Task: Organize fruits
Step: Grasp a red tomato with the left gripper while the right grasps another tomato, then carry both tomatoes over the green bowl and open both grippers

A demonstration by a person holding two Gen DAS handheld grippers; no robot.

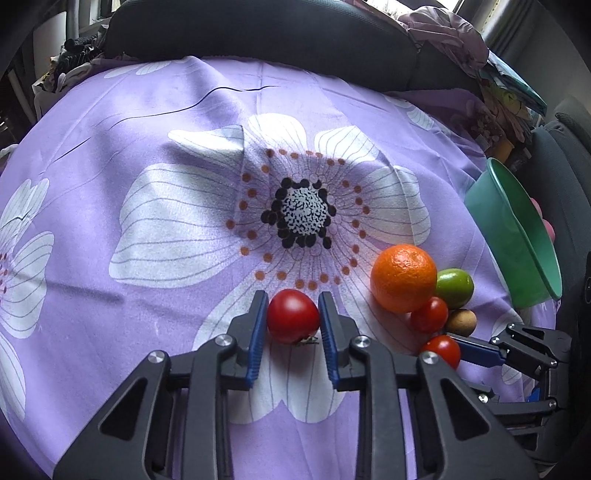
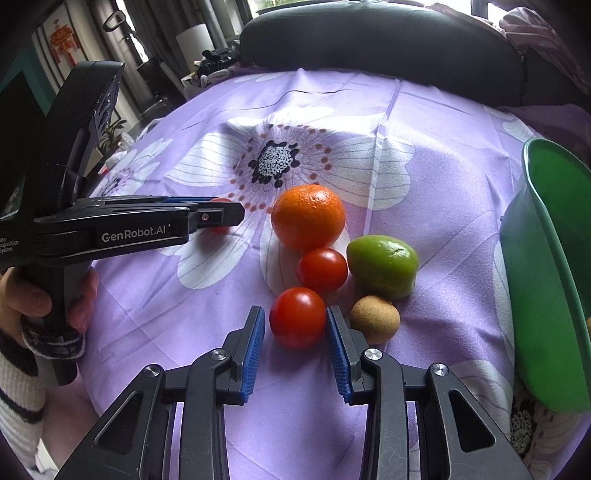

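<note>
My left gripper (image 1: 293, 308) is shut on a red tomato (image 1: 292, 315) resting on the purple floral cloth (image 1: 147, 221). My right gripper (image 2: 295, 319) straddles another red tomato (image 2: 297, 317); its left pad stands a little off the fruit, so the jaws are open. Beside it lie a third tomato (image 2: 322, 269), an orange (image 2: 308, 218), a green fruit (image 2: 383, 266) and a small brown fruit (image 2: 375, 319). The green bowl (image 2: 550, 258) stands at the right. The left gripper shows in the right wrist view (image 2: 221, 214), side on.
A dark cushioned chair back (image 1: 258, 29) runs along the table's far edge. Bundled cloth and clutter (image 1: 498, 92) sit at the far right. A hand in a striped sleeve (image 2: 22, 314) holds the left gripper's handle.
</note>
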